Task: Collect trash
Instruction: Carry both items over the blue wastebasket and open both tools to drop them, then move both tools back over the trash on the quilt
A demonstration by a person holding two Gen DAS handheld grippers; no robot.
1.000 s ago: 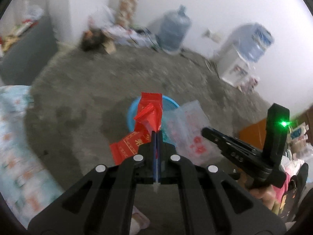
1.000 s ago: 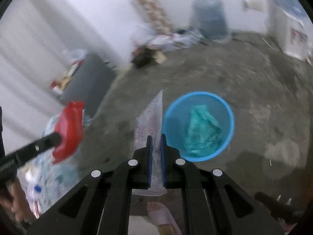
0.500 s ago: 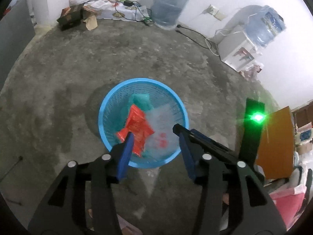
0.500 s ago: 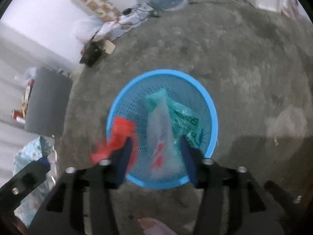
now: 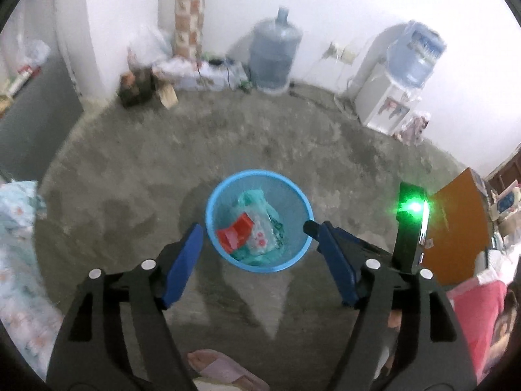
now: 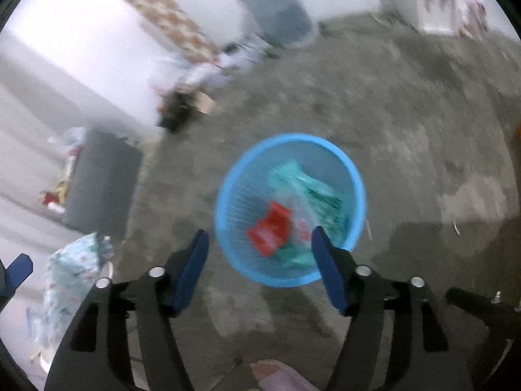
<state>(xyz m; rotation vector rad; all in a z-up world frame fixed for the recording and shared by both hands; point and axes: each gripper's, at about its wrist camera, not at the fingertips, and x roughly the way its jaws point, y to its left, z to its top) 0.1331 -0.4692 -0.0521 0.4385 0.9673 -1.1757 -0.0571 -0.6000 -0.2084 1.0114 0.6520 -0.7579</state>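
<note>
A blue mesh basket (image 5: pixel 211 228) stands on the concrete floor; it also shows in the right wrist view (image 6: pixel 228 228). Inside lie a red wrapper (image 5: pixel 235 234), a clear wrapper with red print (image 5: pixel 260 235) and a teal bag (image 5: pixel 252 198). The red wrapper (image 6: pixel 269 229) and teal bag (image 6: pixel 306 185) show in the right wrist view too. My left gripper (image 5: pixel 257 238) is open and empty above the basket. My right gripper (image 6: pixel 260 247) is open and empty above the basket's near rim. The right gripper's body with a green light (image 5: pixel 411 208) shows at the right of the left wrist view.
A water jug (image 5: pixel 273 55), a white dispenser (image 5: pixel 390 104) and clutter (image 5: pixel 146 84) line the far wall. A grey cabinet (image 6: pixel 101 182) and floral bedding (image 5: pixel 16 244) lie at the left. An orange board (image 5: pixel 456 224) stands at the right. A slippered foot (image 5: pixel 221 371) is below.
Both grippers opened and dropped the red wrapper and the clear wrapper into the basket. Both have since pulled back and up from the basket.
</note>
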